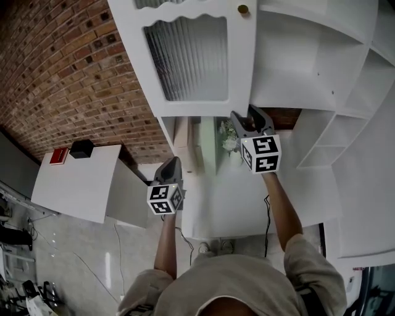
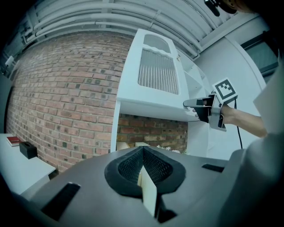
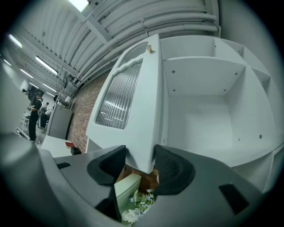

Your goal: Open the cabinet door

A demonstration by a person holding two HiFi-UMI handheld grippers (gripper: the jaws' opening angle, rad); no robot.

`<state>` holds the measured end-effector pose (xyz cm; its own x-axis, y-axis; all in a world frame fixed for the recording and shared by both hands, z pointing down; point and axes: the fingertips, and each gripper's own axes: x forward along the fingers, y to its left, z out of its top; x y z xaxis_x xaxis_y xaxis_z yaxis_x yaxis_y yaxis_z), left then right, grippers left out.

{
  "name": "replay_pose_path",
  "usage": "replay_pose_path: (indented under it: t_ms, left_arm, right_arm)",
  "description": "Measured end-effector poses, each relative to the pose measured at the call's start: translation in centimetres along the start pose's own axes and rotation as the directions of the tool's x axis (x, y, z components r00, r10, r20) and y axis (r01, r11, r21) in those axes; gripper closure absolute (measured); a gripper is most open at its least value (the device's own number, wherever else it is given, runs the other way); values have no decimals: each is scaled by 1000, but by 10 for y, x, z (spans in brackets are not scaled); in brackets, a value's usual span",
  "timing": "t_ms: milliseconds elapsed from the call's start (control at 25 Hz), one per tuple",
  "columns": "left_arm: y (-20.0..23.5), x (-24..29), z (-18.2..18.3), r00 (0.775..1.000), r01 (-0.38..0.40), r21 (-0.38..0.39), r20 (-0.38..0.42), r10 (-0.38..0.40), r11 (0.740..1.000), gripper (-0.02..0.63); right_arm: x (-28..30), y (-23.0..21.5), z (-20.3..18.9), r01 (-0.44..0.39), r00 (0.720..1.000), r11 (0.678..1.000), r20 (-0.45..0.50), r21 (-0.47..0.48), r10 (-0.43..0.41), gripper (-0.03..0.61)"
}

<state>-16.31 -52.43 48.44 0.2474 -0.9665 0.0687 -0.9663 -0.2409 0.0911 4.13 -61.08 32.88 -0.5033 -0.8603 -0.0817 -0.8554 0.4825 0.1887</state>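
The white cabinet door (image 1: 185, 58), with a ribbed glass panel and a small brass knob (image 1: 242, 9), stands swung out from the cabinet (image 1: 308, 68), whose bare white shelves show. My right gripper (image 1: 247, 114) is at the door's lower corner; in the right gripper view the door's edge (image 3: 141, 128) sits between both pads of the right gripper (image 3: 140, 162), which press on it. My left gripper (image 1: 173, 162) hangs lower and to the left, shut on nothing, its pads meeting in the left gripper view (image 2: 143, 153). That view also shows the door (image 2: 155, 75) and the right gripper (image 2: 188, 104).
A brick wall (image 1: 68, 80) runs along the left. A white table (image 1: 86, 185) carries a red book (image 1: 60, 155) and a black box (image 1: 81, 148). White flowers (image 1: 229, 139) stand on the counter (image 1: 234, 203) below the cabinet. People (image 3: 34, 116) stand far off.
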Motion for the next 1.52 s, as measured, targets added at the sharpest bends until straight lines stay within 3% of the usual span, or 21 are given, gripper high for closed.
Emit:
replay_pose_path:
  t_ms: [360, 800, 1520]
  left_arm:
    - [-7, -29, -9, 1000, 3, 6, -8, -3, 1000, 588]
    - [11, -82, -2, 998, 60, 29, 8, -60, 998, 588]
    - [23, -174, -5, 995, 99, 21, 29, -100, 995, 588]
  right_arm:
    - [-30, 12, 2, 3, 1000, 1000, 5, -5, -3, 393]
    - [-71, 43, 12, 93, 996, 995, -2, 21, -93, 426]
    - [-133, 127, 34, 127, 992, 992, -1, -8, -127, 469]
